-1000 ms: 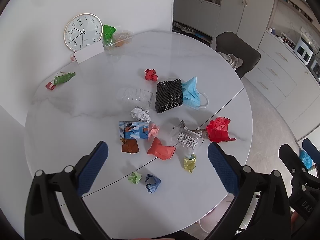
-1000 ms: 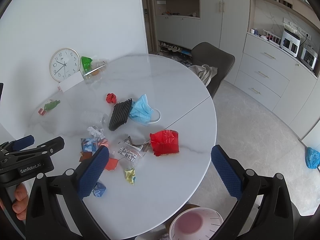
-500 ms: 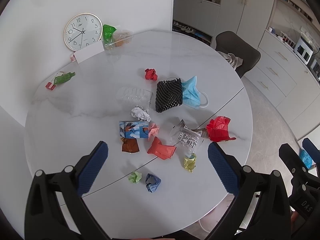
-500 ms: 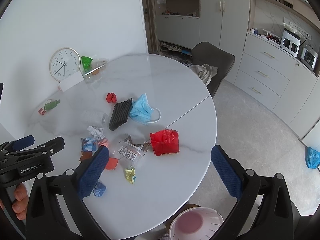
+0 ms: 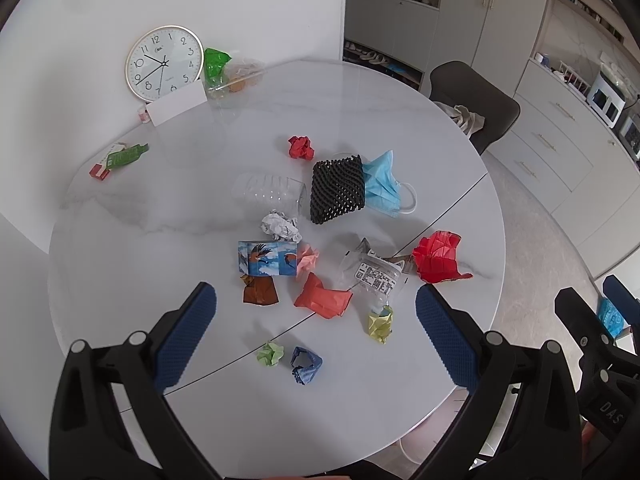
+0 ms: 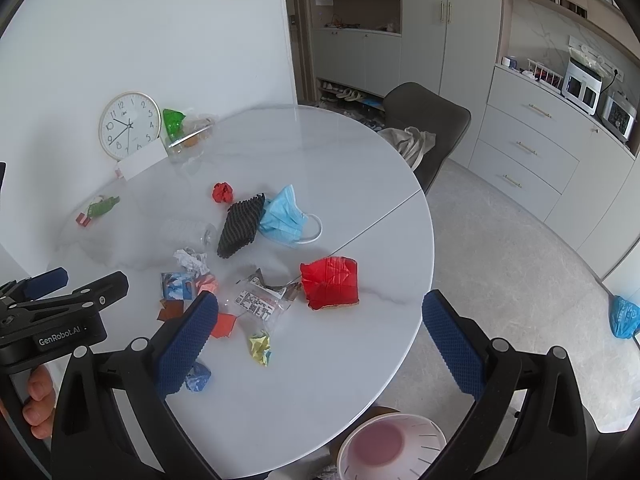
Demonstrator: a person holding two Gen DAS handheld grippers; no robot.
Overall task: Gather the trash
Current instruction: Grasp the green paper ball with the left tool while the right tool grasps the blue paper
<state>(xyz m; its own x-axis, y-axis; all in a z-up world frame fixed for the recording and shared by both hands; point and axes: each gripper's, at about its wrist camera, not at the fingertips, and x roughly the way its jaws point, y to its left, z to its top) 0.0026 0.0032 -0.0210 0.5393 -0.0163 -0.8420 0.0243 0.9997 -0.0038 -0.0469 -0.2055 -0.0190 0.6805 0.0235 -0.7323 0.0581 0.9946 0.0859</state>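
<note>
Altogether two claws (image 5: 316, 320) (image 6: 320, 332), one mask (image 5: 382, 188).

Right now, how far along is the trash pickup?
Nothing looks collected. Both tools, left and right, hover open and empty. The red crumpled paper, face mask, black mesh sleeve and small paper wads remain on the table; the bin appears empty.
</note>
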